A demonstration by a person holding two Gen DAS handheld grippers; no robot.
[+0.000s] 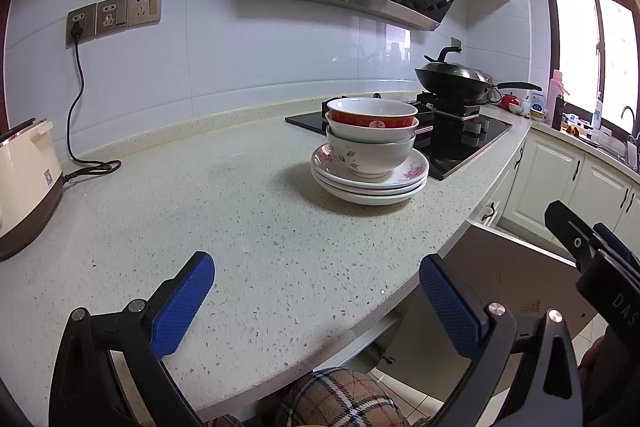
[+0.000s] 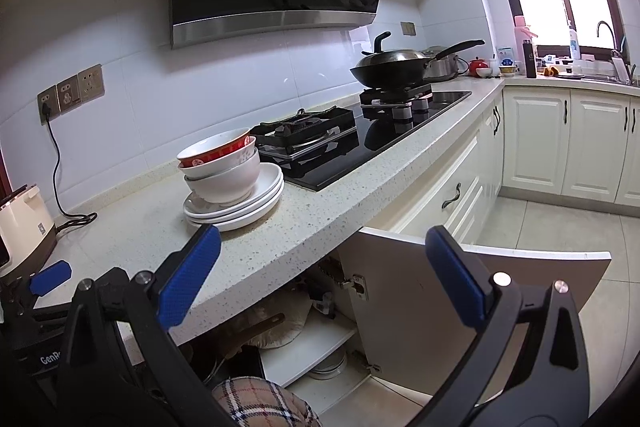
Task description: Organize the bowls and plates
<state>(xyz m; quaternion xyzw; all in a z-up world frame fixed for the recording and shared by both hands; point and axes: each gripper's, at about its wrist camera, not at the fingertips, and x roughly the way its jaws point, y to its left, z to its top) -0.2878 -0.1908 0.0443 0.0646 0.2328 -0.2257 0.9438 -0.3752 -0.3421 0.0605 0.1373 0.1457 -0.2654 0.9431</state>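
Observation:
Three nested bowls point(image 1: 370, 141), the top one banded in red, stand on a stack of white floral plates point(image 1: 370, 181) on the speckled countertop point(image 1: 200, 211), beside the black hob. The right wrist view shows the same bowls point(image 2: 222, 167) and plates point(image 2: 240, 207). My left gripper point(image 1: 316, 291) is open and empty, low over the counter's front edge, well short of the stack. My right gripper point(image 2: 324, 263) is open and empty too, held off the counter edge above an open cabinet door point(image 2: 460, 291). A white dish point(image 2: 330, 365) rests low in that cabinet.
A cream kettle point(image 1: 24, 183) with a black cord stands at the left. On the hob point(image 1: 460, 143) sits a black wok point(image 1: 454, 79). Cream cabinets point(image 2: 560, 143) run right toward a sink and window. Plaid-clad knee point(image 2: 260, 403) below the counter.

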